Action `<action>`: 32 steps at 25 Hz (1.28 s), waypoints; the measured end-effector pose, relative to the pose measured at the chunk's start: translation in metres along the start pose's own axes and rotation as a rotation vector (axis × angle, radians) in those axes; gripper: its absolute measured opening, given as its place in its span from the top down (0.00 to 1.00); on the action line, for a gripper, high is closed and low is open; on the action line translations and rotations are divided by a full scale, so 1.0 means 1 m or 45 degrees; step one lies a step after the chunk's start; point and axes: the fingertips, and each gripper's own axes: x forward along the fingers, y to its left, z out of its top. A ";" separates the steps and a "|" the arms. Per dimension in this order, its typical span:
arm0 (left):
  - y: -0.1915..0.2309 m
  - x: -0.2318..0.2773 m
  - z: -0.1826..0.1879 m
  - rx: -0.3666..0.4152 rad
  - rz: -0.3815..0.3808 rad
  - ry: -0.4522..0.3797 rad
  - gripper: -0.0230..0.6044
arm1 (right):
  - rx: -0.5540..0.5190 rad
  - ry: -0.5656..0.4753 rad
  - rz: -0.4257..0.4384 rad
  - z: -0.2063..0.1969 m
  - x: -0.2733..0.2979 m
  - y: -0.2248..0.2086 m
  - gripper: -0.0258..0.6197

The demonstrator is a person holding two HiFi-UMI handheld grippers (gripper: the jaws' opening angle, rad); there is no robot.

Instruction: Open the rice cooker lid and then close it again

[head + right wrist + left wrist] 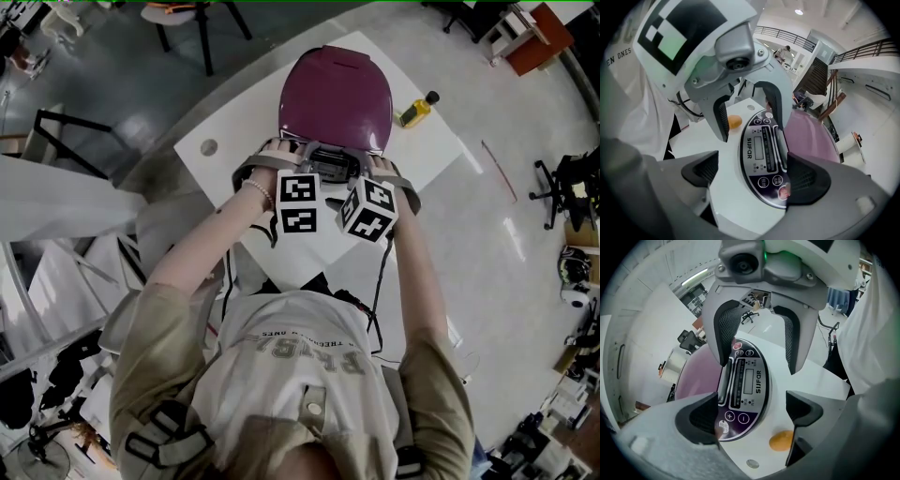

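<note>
- 2 tools, left gripper and right gripper, meet over the control panel, jaws spread on both, pinching nothing.
- Rice cooker sits mid-table, its maroon lid shut.
- 1 yellow bottle stands at its right.

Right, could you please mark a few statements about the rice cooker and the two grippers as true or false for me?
1. The rice cooker lid is purple. True.
2. The lid stands raised. False: it lies down, closed.
3. The left gripper and the right gripper both have their jaws apart, with the control panel in the gap. True.
4. The yellow bottle is held in the right gripper. False: it sits on the table, apart from both grippers.
</note>
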 end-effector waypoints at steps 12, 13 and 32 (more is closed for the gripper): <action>-0.003 0.001 -0.004 0.061 0.011 0.082 0.22 | -0.026 0.005 -0.012 -0.001 0.000 0.000 0.29; -0.004 0.002 -0.004 0.069 0.008 0.090 0.22 | -0.025 0.003 -0.012 -0.001 0.000 -0.001 0.29; -0.006 0.006 -0.005 0.098 0.037 0.138 0.22 | -0.049 0.102 0.035 -0.006 0.003 0.001 0.29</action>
